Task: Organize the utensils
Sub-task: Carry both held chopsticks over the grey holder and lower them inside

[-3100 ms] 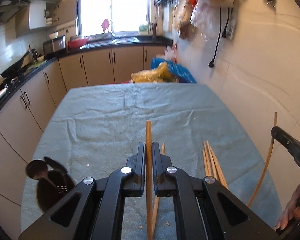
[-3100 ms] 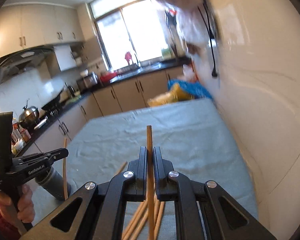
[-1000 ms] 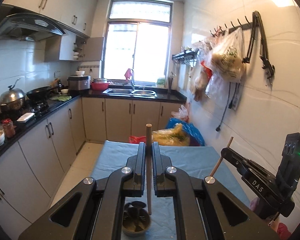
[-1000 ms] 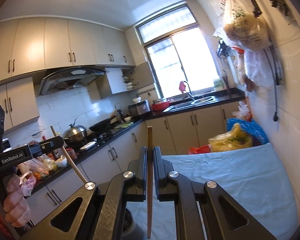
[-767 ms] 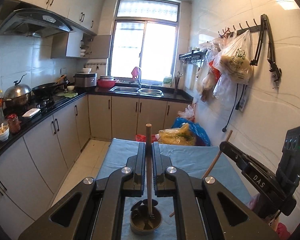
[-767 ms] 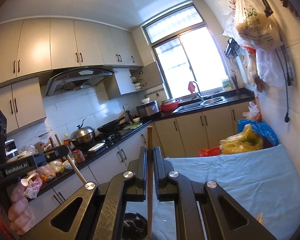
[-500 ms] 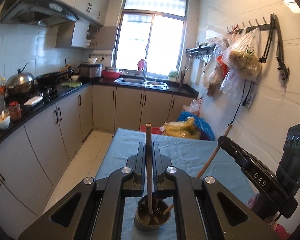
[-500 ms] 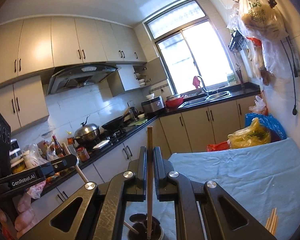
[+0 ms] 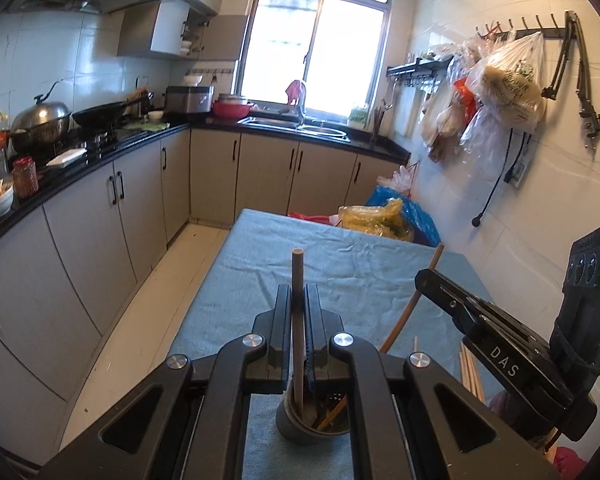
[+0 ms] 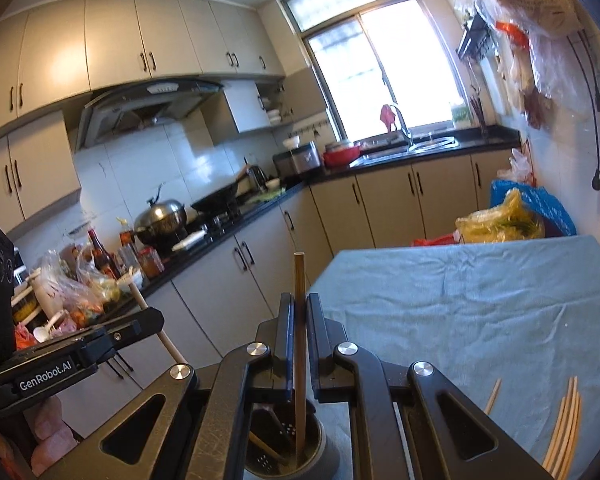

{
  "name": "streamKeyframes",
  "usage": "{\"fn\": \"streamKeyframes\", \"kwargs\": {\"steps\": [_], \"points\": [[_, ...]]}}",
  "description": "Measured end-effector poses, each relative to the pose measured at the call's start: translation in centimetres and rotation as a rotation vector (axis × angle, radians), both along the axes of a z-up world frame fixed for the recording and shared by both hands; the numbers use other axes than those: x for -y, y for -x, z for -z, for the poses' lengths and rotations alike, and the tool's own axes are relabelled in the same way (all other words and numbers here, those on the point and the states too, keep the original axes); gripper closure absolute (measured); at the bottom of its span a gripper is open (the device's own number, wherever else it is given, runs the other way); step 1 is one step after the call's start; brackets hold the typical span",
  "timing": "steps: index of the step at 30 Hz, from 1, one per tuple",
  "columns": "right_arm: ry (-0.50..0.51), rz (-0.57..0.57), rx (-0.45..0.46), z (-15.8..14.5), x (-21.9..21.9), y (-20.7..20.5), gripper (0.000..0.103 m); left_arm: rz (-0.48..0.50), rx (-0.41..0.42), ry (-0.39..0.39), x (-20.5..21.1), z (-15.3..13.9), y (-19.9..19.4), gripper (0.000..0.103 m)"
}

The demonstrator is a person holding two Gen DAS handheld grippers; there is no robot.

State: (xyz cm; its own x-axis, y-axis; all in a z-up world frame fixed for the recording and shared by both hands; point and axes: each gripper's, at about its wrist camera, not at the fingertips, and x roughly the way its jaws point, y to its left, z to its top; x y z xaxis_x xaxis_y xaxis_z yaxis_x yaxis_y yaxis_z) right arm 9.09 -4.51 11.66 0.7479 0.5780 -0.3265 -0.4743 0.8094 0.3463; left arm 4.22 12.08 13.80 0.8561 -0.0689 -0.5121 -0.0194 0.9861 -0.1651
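Tongs left (image 9: 299,322) and right (image 10: 299,322) each clamp a chopstick (image 9: 297,344) | holder (image 9: 300,426) directly below | shafts near-upright, tips inside rim

A narrow kitchen with white tiled walls (image 9: 460,40) and beige cabinets (image 9: 112,208) under a black counter (image 9: 284,128). Daylight comes through the far window (image 9: 316,44) above the sink (image 9: 300,124). A hood (image 10: 148,100) hangs over the stove.
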Motion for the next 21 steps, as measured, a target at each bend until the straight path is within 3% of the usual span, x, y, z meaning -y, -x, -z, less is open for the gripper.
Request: {"fn": "streamKeyframes", "kwargs": {"steps": [12,17,21], "points": [[-0.026,-0.014,-0.133,2.7,0.2,-2.3,0.096,-0.004,-0.055,0.027,-1.0,1.9,-1.7,0.096],[-0.034,-0.016,-0.148,2.9,0.7,-2.5,0.095,-0.006,-0.05,0.028,-1.0,1.9,-1.8,0.096],[-0.039,-0.024,-0.129,2.1,1.1,-2.1,0.082,-0.006,-0.043,0.038,-1.2,1.7,-1.6,0.095]]}}
